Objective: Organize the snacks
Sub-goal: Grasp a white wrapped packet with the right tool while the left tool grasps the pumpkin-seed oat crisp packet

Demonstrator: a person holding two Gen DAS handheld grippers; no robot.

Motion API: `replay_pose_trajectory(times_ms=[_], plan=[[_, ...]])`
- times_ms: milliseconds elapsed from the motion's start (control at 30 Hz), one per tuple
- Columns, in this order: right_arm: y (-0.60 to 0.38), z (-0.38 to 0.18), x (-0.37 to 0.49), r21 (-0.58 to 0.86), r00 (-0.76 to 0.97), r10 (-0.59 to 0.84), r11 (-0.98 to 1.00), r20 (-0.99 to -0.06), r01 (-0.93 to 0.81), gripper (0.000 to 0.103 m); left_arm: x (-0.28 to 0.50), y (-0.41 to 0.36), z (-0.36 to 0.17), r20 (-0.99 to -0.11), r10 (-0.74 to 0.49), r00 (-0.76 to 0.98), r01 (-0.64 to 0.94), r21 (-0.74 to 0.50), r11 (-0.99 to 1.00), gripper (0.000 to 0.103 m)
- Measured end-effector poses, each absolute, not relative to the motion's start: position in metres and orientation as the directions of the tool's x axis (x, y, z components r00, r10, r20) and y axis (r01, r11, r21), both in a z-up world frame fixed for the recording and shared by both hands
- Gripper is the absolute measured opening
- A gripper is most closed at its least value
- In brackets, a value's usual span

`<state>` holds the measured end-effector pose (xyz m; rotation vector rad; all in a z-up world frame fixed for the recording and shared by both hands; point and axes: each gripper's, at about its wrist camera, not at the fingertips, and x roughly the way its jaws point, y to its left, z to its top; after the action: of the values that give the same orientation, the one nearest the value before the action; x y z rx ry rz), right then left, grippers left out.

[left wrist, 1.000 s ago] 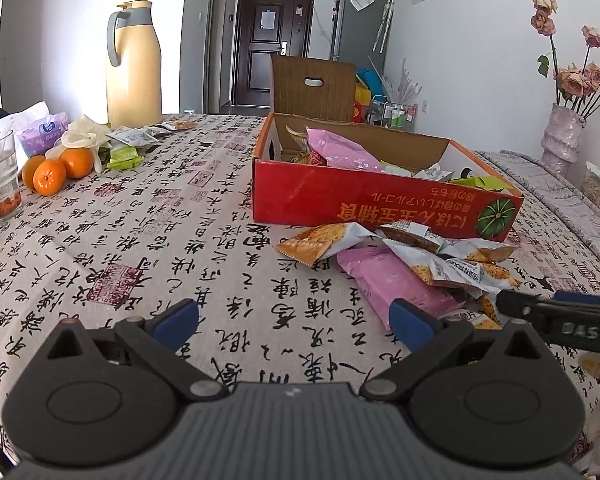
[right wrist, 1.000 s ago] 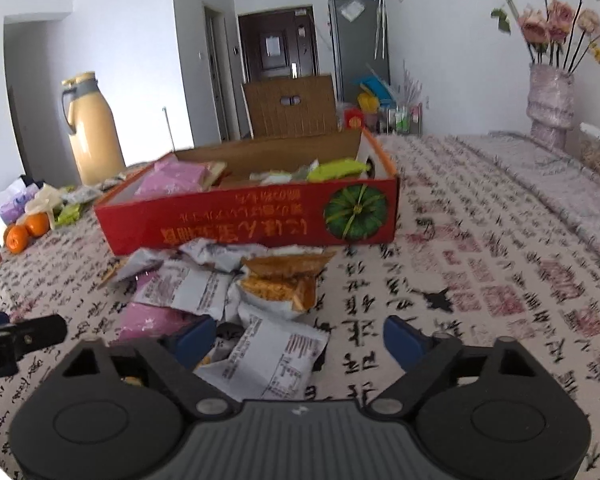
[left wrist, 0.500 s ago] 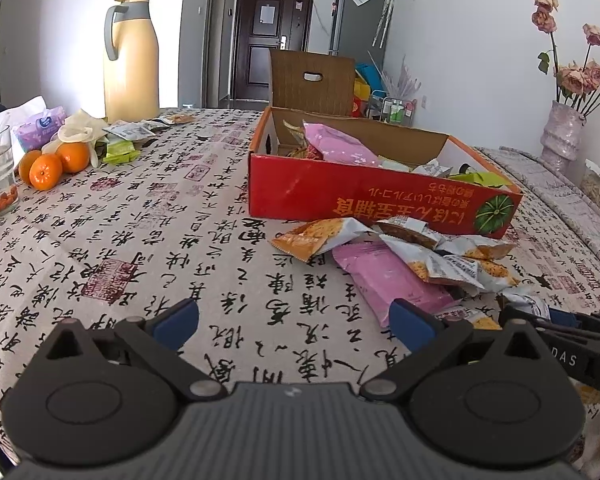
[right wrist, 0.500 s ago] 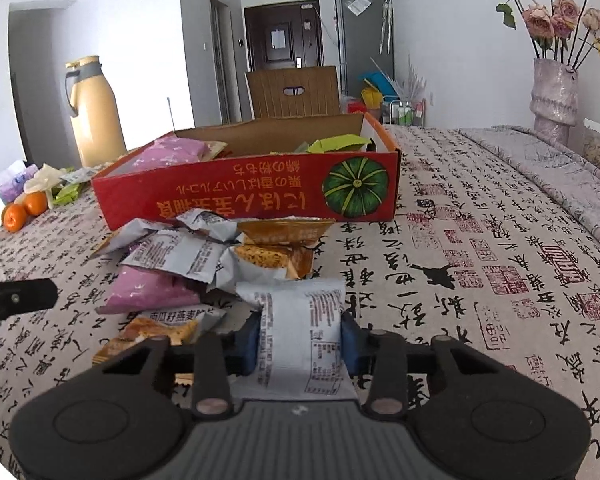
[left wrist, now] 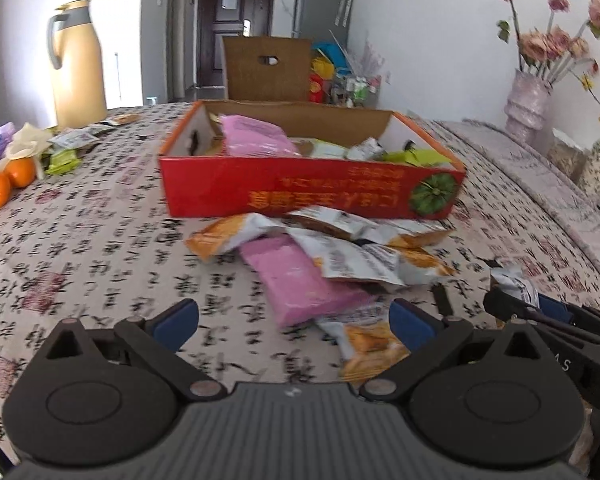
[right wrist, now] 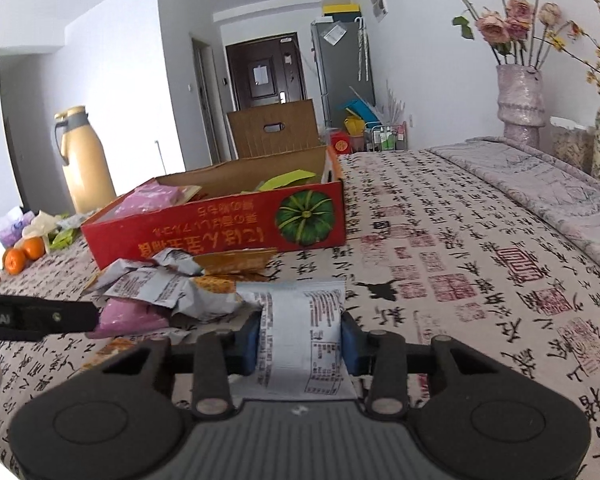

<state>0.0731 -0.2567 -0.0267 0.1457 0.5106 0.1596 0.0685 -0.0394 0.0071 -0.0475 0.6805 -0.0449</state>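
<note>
The right gripper [right wrist: 300, 340] clamps a white snack packet [right wrist: 300, 336], its lower end hidden behind the body; the left gripper [left wrist: 294, 320] gapes wide, empty. Loose packets overlap uncountably before one red box [left wrist: 308, 194]; two oranges [left wrist: 8, 180] sit cropped at the left edge.

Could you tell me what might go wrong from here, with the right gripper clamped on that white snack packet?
1. The right gripper pinches the white packet across its soft middle, so it may crumple or slip on the way to the red box.
2. The left gripper, open, hangs close over the pink packet and orange-and-white packet; the two grippers sit close and could bump.
</note>
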Motion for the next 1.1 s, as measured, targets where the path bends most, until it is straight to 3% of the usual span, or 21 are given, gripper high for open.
replay_pose_trajectory(times_ms=[467,767,1000,1100], plan=[[-0.297,-0.043,0.069,0.245,0.880,0.203,0.964,-0.428,-0.103,0.039,0.093,-0.096,-0.016,-0.710,-0.002,0.704,0.021,0.017,1.000,0.102],[-0.306,-0.050,0.068,0.279,0.882,0.241,0.951,-0.404,-0.131,0.039,0.102,-0.104,-0.025,-0.735,0.028,0.678,-0.019,0.021,1.000,0.078],[-0.306,-0.051,0.068,0.286,0.880,0.252,0.948,-0.402,-0.140,0.039,0.099,-0.104,-0.022,-0.724,0.013,0.689,-0.007,0.011,1.000,0.043],[-0.305,-0.050,0.066,0.284,0.881,0.251,0.949,-0.402,-0.140,0.039,0.096,-0.102,-0.021,-0.725,0.001,0.689,0.002,0.004,1.000,0.041]])
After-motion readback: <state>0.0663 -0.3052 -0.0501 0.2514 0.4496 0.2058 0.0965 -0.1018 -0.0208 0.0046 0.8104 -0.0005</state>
